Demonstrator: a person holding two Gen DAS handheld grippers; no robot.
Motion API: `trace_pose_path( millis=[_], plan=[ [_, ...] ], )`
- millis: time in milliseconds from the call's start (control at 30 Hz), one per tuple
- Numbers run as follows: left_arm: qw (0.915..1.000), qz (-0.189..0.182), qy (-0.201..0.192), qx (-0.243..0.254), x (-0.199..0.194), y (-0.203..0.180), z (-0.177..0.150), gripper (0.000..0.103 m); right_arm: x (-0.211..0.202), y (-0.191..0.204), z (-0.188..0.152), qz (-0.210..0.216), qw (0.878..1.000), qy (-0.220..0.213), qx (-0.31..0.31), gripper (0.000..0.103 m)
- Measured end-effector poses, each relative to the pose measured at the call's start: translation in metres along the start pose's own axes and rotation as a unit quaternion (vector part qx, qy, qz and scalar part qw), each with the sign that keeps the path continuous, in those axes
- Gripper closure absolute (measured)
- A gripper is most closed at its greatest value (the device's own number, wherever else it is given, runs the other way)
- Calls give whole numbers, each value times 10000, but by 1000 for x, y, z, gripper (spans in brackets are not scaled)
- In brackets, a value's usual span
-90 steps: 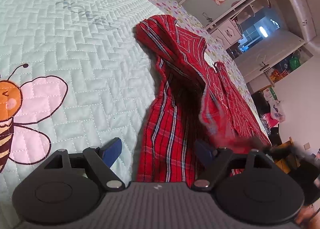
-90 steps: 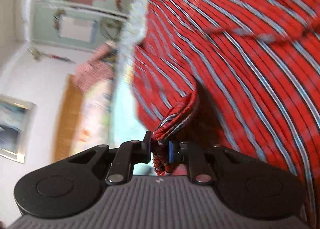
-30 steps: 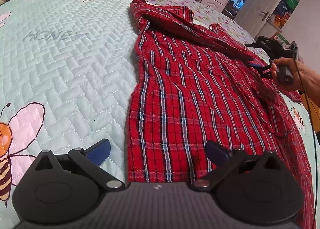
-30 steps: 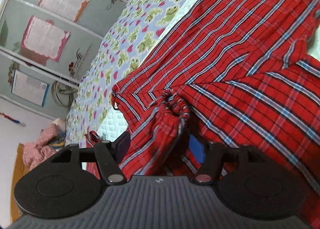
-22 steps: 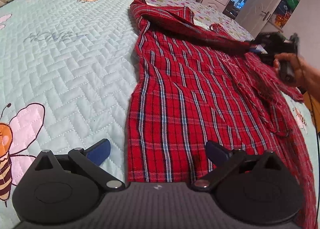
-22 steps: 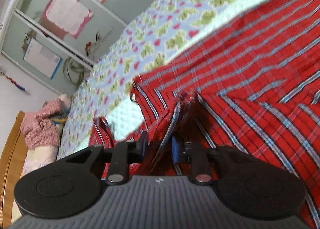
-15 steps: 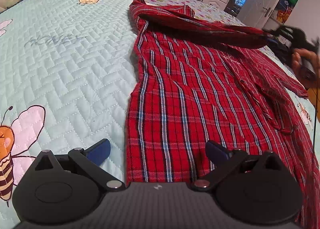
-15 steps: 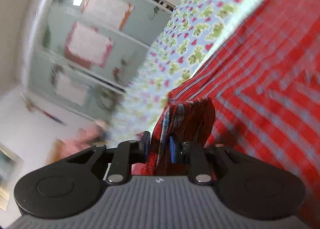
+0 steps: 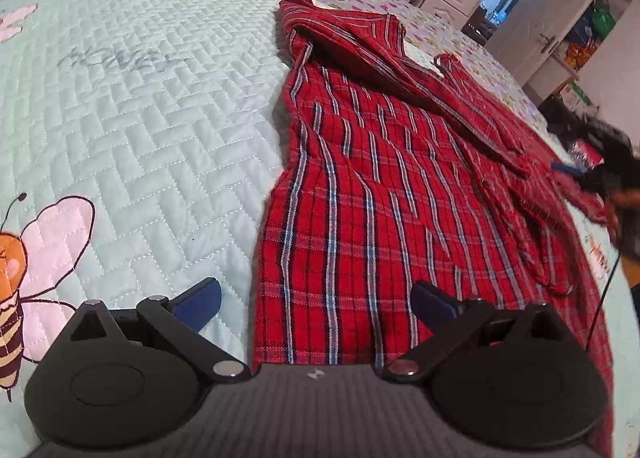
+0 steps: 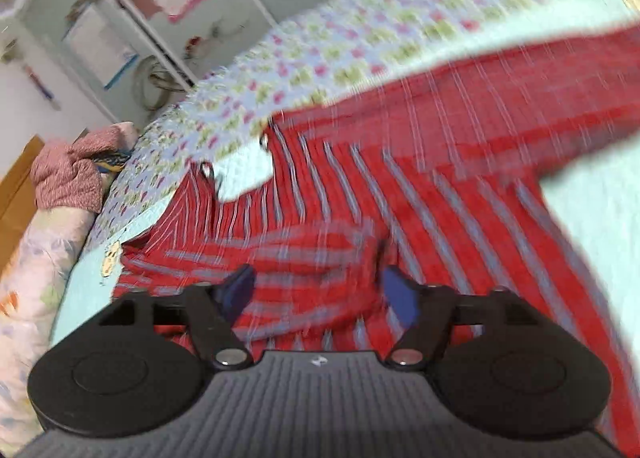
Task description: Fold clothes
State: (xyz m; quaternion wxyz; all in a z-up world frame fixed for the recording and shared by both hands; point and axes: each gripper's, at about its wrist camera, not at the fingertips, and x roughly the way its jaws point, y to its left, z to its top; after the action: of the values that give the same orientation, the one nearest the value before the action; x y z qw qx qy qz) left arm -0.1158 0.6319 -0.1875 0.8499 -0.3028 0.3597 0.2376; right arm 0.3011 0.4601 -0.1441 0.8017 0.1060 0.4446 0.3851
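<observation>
- The red plaid shirt lies flat on the quilted bee bedspread. It looks partly folded.
- The shirt is long and thin. Its long way runs from the hem, which is closest to the left gripper, up to the collar at the far end.
- The left gripper is wide open and grips nothing. Its two blue pads sit one on each side of the shirt's hem. One pad is over the bedspread beside the shirt, and the other pad is over the shirt. I cannot tell if the pads touch the cloth.
- The right gripper is beside the shirt's far long edge, where the sleeve lies across the shirt. In the left view it is only a dark blur at the picture's edge.
- The right gripper's jaws have just been opening. Now they stand apart with nothing pinched between them. The red cloth lies under them, let go. The right view is blurry.
- I think the sleeve has just been laid down and the next fold will go along the long way, hem up to collar.
- The left gripper is nearer to the hem, so it looks best placed to take it. The right gripper would have to come down along the shirt's edge to reach the other hem corner.
</observation>
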Motion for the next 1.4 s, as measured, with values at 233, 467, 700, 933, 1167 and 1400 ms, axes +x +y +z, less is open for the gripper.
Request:
trace_pose_path(
  millis=[233,467,700,933,1167,1400],
  plan=[
    [9999,118,-49,50,3,-2,-1,0,57,-46,43,470,9966,372,568,29],
    [9993,304,-77,204,6,-10,-3,0,77,-42,36,845,9922,880,-273,36],
    [9969,532,-21,580,9,-19,-6,0,59,1,33,893,9859,786,-1173,91],
    [9953,656,28,719,12,-23,-7,0,59,7,94,-234,9838,725,-1621,91],
    [9953,681,12,695,6,-26,-5,3,89,-52,68,-166,9950,898,-392,91],
    [9939,-450,-1011,-20,-47,-57,34,17,94,-55,61,73,9963,853,-104,89]
  ],
)
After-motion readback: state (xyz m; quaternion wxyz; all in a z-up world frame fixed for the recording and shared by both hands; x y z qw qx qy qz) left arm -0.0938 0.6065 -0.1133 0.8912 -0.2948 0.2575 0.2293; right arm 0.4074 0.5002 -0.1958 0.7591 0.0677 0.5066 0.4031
